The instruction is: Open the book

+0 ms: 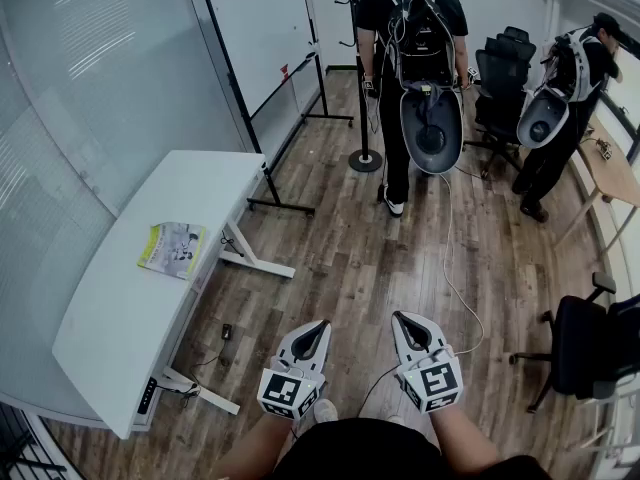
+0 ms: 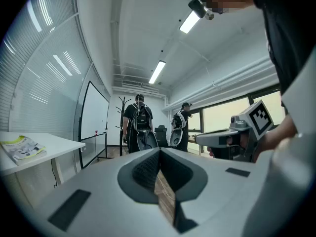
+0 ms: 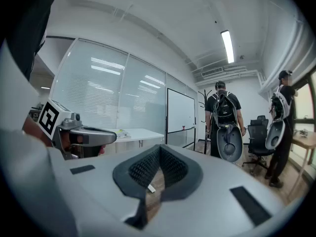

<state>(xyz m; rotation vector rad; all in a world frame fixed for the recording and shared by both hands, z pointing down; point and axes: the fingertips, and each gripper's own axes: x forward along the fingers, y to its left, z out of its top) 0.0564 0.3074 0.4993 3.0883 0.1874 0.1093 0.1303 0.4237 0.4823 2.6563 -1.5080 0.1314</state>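
one closed green-white book flat on desk; left gripper, right gripper jaws together

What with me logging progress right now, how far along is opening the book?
Done: nothing yet. The thin green-and-white book lies closed on the white desk. In hand: nothing. The left claw and the right claw are both shut and empty, held over the wooden floor, apart from the desk. Left: get to the desk, take the cover and open it.
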